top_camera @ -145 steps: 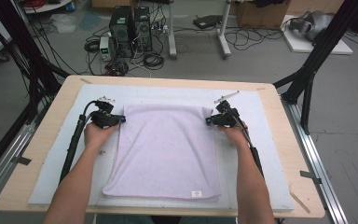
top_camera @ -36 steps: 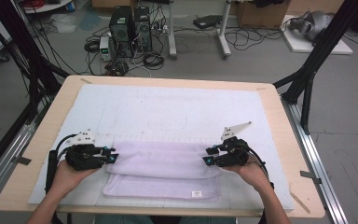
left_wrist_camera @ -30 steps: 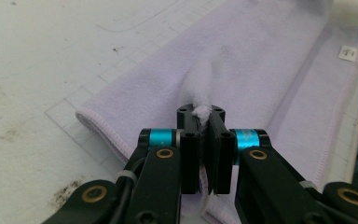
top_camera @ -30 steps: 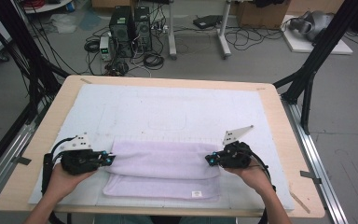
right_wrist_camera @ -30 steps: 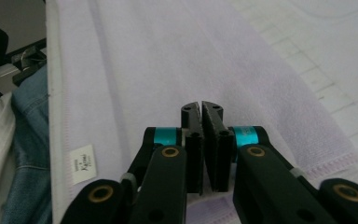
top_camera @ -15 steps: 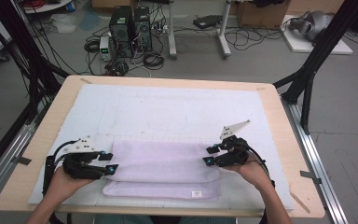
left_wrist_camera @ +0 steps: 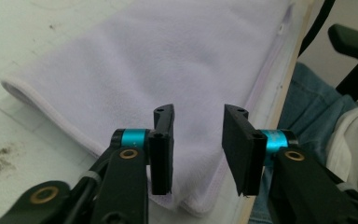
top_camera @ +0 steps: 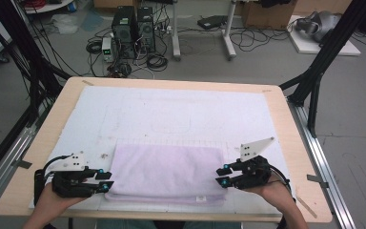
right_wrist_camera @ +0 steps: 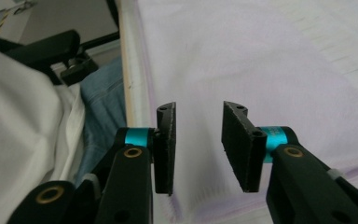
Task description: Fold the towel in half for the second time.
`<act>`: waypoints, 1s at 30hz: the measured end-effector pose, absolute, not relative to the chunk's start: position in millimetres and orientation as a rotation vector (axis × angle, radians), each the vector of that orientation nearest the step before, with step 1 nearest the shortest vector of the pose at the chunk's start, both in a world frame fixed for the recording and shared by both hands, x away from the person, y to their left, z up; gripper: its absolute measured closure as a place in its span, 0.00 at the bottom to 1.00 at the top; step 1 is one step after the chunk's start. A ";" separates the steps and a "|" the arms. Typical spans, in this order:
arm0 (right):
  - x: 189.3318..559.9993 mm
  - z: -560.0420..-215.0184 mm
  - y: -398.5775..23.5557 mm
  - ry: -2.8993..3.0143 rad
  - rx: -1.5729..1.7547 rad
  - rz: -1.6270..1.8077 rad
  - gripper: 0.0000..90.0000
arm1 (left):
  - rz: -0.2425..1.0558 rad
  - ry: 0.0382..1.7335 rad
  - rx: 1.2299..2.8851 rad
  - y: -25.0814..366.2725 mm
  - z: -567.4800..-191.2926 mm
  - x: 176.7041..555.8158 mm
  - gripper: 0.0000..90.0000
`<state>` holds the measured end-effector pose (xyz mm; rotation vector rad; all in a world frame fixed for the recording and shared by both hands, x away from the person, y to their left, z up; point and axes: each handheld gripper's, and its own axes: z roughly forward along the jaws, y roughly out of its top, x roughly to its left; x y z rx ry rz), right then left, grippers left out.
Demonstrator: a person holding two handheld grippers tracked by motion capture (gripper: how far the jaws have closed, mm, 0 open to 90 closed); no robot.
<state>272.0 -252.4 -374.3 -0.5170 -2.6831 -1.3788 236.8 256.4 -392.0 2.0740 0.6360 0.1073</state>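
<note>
A lavender towel [top_camera: 167,171] lies folded in half near the front of the table, its fold toward the far side. My left gripper [top_camera: 106,182] sits just off the towel's left edge, and its jaws have just been opening, with nothing between them. In the left gripper view the towel [left_wrist_camera: 168,60] lies under and beyond the open left gripper [left_wrist_camera: 198,149]. My right gripper [top_camera: 223,175] hovers at the towel's right edge; its jaws have just opened and then narrowed a little, gripping nothing. The right gripper [right_wrist_camera: 198,144] stands open above the towel [right_wrist_camera: 261,60].
A white mat [top_camera: 171,107] covers the wooden table [top_camera: 290,124]. Black frame poles [top_camera: 324,57] rise at both sides. Computer towers [top_camera: 133,26] and cables sit on the floor behind. The person's jeans [left_wrist_camera: 303,112] show past the front edge.
The towel's far edge was drawn toward the near edge and the towel folded in half. Both grippers have let go of it, opened, and pulled slightly back toward the person.
</note>
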 end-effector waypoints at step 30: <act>286.5 -406.1 -246.9 -2.864 -0.681 -1.349 0.68 | 0.289 0.720 2.075 250.6 -411.7 258.5 0.64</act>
